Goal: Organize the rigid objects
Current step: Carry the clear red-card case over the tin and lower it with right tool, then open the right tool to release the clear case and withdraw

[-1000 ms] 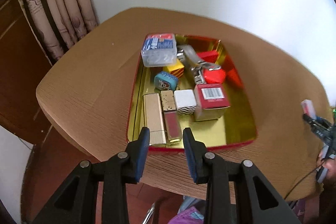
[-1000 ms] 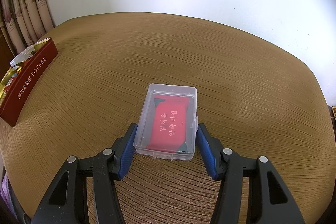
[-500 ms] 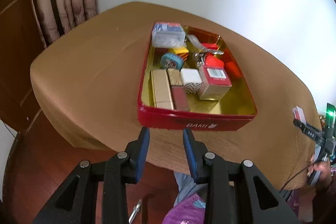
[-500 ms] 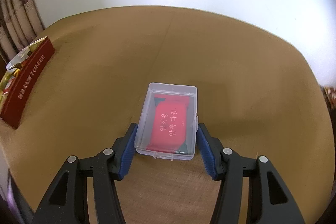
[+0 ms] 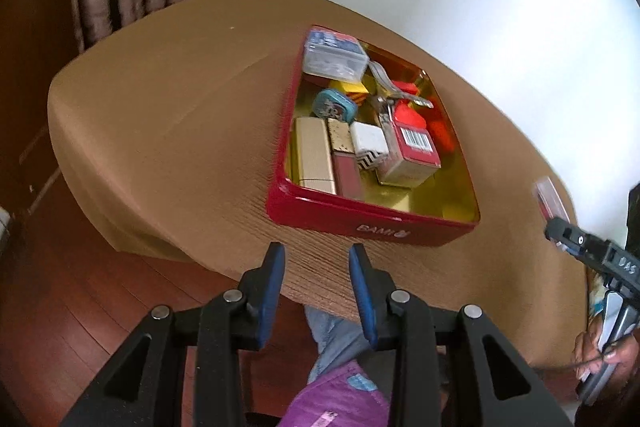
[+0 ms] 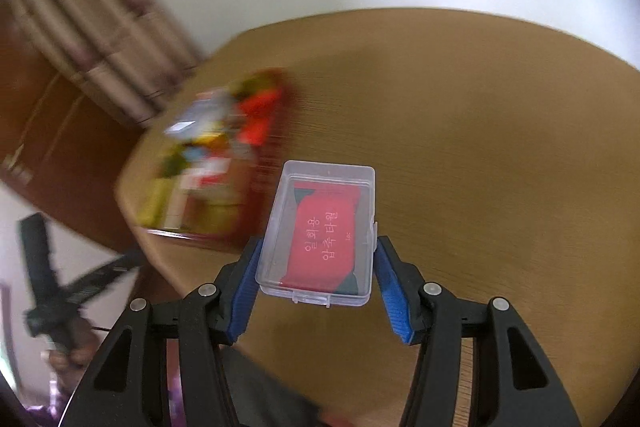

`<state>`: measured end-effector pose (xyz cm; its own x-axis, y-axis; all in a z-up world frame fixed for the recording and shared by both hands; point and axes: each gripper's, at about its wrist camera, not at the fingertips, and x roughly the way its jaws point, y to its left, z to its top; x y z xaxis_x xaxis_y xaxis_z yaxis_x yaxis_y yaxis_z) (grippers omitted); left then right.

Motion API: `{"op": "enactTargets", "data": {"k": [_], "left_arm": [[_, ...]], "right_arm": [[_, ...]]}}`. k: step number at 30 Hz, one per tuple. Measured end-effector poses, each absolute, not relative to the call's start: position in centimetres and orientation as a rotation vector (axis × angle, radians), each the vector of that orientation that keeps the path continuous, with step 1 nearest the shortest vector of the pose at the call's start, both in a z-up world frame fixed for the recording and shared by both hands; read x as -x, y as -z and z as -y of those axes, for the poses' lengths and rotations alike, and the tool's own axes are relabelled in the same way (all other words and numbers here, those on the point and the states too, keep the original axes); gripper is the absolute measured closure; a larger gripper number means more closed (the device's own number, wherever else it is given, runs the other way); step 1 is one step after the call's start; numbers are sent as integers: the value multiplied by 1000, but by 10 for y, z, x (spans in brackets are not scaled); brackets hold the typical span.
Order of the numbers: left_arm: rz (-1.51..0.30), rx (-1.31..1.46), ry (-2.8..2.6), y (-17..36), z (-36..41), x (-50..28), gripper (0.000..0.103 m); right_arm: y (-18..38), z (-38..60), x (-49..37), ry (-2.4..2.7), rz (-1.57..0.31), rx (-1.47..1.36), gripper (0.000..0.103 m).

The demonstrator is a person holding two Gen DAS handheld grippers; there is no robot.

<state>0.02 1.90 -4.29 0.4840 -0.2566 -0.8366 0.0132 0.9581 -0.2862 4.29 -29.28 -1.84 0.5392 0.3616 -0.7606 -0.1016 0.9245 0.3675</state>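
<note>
Clear plastic case (image 6: 322,235) with a red card of Korean lettering inside, held at centre frame in the right wrist view — the right gripper (image 6: 316,281) has its blue jaws closed on the case's two long sides, above the brown counter (image 6: 480,147). One red tin (image 6: 224,163) appears blurred at left of centre in that view, its contents unreadable. In the left wrist view the same red tin (image 5: 360,223) sits at centre on the counter (image 5: 168,131), gold-lined and marked "BAMI" on its near wall. Countable inside: one clear lidded box (image 5: 334,57) at the far corner, one round teal tin (image 5: 334,105), one gold case (image 5: 314,155), one white box with a zigzag base (image 5: 370,145) and one red box with a barcode (image 5: 414,155); further red and metal pieces behind cannot be separated. The left gripper (image 5: 316,291) hangs off the counter's near edge at lower centre — jaws apart, nothing between them.
</note>
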Motion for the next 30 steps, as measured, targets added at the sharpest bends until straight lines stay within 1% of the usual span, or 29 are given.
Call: {"op": "enactTargets", "data": {"k": [4, 9, 13, 20, 23, 25, 30], "left_arm": [[-1036, 254, 86, 40, -29, 0, 69], [-994, 211, -10, 35, -35, 2, 69], [-1004, 159, -23, 38, -32, -2, 69], [-1038, 167, -14, 44, -37, -7, 69], [-1043, 165, -11, 45, -36, -9, 69], [-1044, 151, -12, 46, -32, -9, 69], [-1020, 105, -16, 42, -22, -4, 69]], "right_arm": [[10, 236, -92, -389, -983, -218, 51], [23, 185, -134, -426, -1024, -165, 51], [33, 174, -144, -400, -1029, -144, 51], [49, 158, -163, -315, -1026, -75, 50], [59, 160, -167, -293, -1037, -84, 48], [59, 166, -162, -284, -1033, -100, 43], [34, 177, -133, -263, -914, -107, 34]]}}
